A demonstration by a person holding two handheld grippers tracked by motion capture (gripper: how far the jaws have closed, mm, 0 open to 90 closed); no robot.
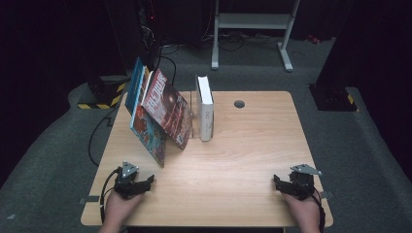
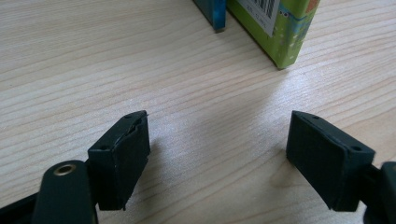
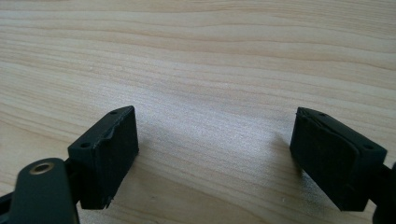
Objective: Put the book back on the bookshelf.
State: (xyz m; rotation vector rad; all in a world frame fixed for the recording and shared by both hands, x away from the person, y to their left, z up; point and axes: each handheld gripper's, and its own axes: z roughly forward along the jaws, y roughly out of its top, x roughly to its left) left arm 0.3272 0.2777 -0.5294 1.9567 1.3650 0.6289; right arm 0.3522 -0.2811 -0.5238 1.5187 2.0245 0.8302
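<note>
Wooden surface (image 1: 243, 145) carries leaning books (image 1: 158, 114) in the upper left of the frame, beside an upright white book (image 1: 206, 109). Left claw (image 1: 145, 182) rests released at lower left, nearest the books; right claw (image 1: 278, 183) rests released at lower right.

The pale wooden table (image 1: 243, 155) shows a light beige grain with darker tan streaks. The 2 black two-jaw grippers, the left gripper (image 1: 145, 183) and the right gripper (image 1: 278, 183), each carry a grey plate. The leaning red-covered book (image 1: 167, 108) bears large pale lettering over dark red. The blue-edged book (image 1: 135, 87) beside it has a colourful illustrated cover. The upright white book (image 1: 206, 108) is plain white with small dark spine marks.
</note>
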